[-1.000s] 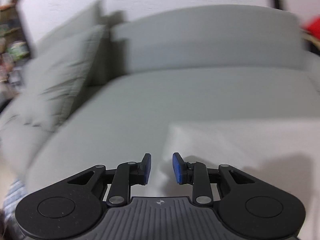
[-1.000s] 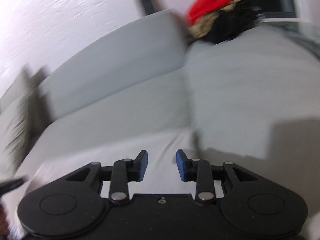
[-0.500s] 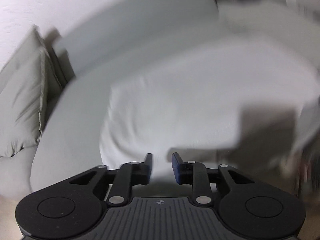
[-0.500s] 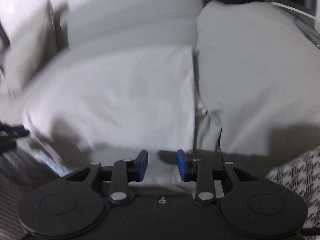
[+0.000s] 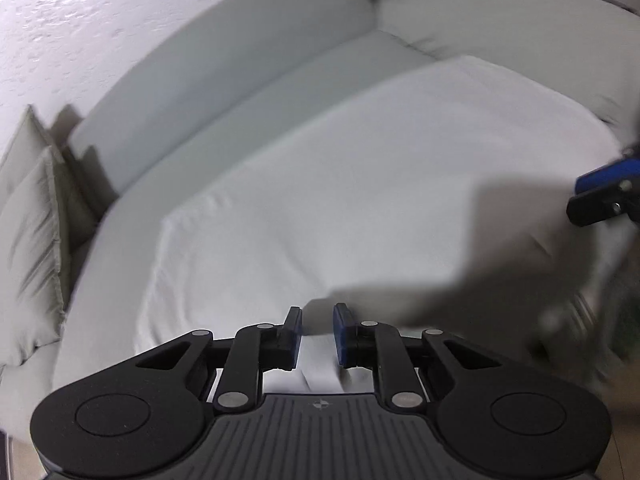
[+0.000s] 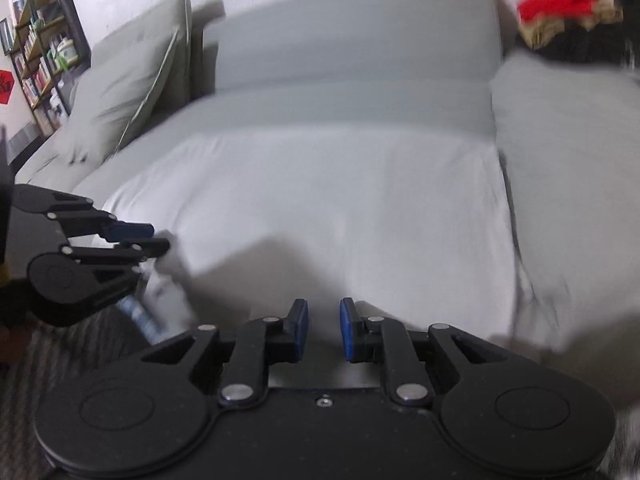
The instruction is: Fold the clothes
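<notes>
A white garment [image 5: 360,184] lies spread flat over the grey sofa seat [image 5: 248,92]. My left gripper [image 5: 317,332] is at its near left edge. The jaws are closing, a strip of the white cloth lies between the pads, and a gap still shows. From the right wrist view the left gripper [image 6: 150,238] has its tips at the garment's [image 6: 340,200] bunched left corner. My right gripper [image 6: 323,328] is over the shadowed near edge, jaws closing, with the pads apart. The right gripper [image 5: 600,194] also shows at the garment's right side.
A grey cushion [image 6: 120,92] leans at the sofa's left end. A pile of red, tan and black clothes [image 6: 568,8] sits at the back right, beyond another grey seat cushion [image 6: 572,168]. A bookshelf [image 6: 40,40] stands far left. A dark striped rug [image 6: 36,364] lies below.
Both views swung from the sofa back down to the white garment's near edge. The grippers now sit at its left and right sides, and both pairs of jaws have narrowed.
</notes>
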`<state>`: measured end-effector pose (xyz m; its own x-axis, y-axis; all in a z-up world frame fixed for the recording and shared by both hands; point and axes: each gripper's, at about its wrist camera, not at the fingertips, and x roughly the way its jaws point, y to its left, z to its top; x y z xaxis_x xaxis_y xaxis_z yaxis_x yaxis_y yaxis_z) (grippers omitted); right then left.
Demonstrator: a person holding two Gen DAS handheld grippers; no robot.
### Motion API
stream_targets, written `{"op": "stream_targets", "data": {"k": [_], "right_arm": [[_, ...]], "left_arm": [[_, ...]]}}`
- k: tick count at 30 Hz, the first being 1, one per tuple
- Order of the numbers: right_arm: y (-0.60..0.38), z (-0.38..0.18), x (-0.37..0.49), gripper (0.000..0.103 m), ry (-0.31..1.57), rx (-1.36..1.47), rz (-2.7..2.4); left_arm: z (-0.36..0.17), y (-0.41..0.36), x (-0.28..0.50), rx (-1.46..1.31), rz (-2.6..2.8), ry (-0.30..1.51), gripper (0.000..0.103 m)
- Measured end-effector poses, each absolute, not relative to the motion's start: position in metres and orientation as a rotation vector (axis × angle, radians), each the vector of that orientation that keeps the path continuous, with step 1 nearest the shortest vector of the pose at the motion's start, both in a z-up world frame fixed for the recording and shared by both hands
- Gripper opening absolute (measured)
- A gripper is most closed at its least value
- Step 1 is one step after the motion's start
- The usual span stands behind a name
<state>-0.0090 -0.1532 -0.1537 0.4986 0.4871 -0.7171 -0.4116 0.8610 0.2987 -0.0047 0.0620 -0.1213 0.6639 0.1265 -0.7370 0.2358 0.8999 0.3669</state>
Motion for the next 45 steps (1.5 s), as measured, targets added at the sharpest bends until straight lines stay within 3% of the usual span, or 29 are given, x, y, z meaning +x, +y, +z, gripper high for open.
{"op": "stream_targets", "data": {"k": [1,3,4,6,9,17,25,32,38,40,42,45], "right_arm": [[-0.166,-0.157,-0.014,0.026,0.938,0.159,0.548],[-0.189,-0.161,-0.015,0.033,0.983,0.323,0.533],[-0.200,-0.162,-0.013,0.037,0.987,0.413,0.524],[-0.216,-0.165,-0.008,0.051,0.969,0.593,0.525],[-0.230,-0.181,-0.003,0.052,0.983,0.857,0.510],[-0.218,-0.228,0.002,0.045,1.034,1.236,0.462],[-0.211,-0.240,0.003,0.037,0.951,1.332,0.402],[-0.230,-0.236,-0.001,0.037,0.784,1.416,0.283],[-0.235,-0.229,0.024,0.038,0.706,1.365,0.196],[-0.231,-0.228,0.036,0.037,0.695,1.322,0.190],[-0.231,-0.229,0.039,0.018,0.696,1.306,0.150],[-0.232,-0.234,0.036,0.008,0.707,1.362,0.105]], "left_arm": [[-0.116,0.066,-0.013,0.405,-0.106,0.829,0.033],[-0.104,0.073,-0.021,0.325,-0.119,0.745,0.036],[-0.099,0.076,-0.023,0.291,-0.108,0.707,0.043],[-0.097,0.083,-0.017,0.221,-0.065,0.691,0.044],[-0.099,0.090,-0.002,0.112,-0.008,0.736,0.044],[-0.103,0.084,-0.002,0.025,-0.003,0.771,0.044],[-0.102,0.093,-0.003,-0.027,0.014,0.788,0.044],[-0.103,0.109,0.004,-0.111,0.032,0.821,0.044],[-0.091,0.157,0.025,-0.164,0.074,0.838,0.042],[-0.094,0.178,0.039,-0.149,0.123,0.918,0.040],[-0.102,0.200,0.056,-0.128,0.181,1.034,0.031],[-0.109,0.212,0.069,-0.071,0.156,1.125,0.032]]}}
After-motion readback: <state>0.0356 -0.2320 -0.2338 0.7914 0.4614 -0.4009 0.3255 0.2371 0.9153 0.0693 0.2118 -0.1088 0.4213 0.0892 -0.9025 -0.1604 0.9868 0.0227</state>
